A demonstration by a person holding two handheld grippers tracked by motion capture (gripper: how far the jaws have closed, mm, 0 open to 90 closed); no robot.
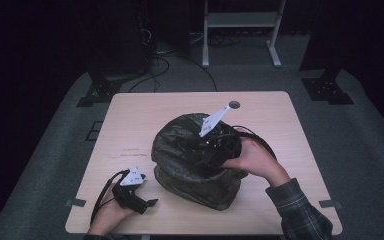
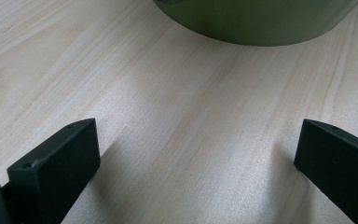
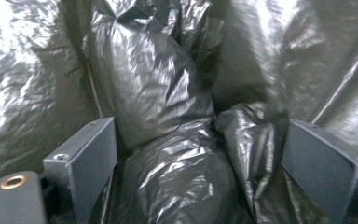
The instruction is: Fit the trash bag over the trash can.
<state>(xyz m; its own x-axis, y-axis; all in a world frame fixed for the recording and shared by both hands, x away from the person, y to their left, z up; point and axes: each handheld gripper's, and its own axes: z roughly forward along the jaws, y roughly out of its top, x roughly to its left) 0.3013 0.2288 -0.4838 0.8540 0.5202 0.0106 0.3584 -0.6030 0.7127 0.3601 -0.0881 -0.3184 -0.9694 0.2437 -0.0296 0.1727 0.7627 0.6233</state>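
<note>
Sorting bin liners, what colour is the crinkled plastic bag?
Glossy black crinkled plastic bag, clearest in the right gripper view.

Your black plastic bag (image 1: 190, 160) sits near the middle of the worktop (image 1: 280, 125), bunched into a rounded, crumpled mound with its mouth turned upward. The film is glossy and heavily wrinkled, and it drapes over a round olive-green container (image 2: 256, 23) whose lower wall shows beneath it. Seen from the right gripper view, the bag's inside (image 3: 158, 93) falls in deep, shiny folds.
</note>
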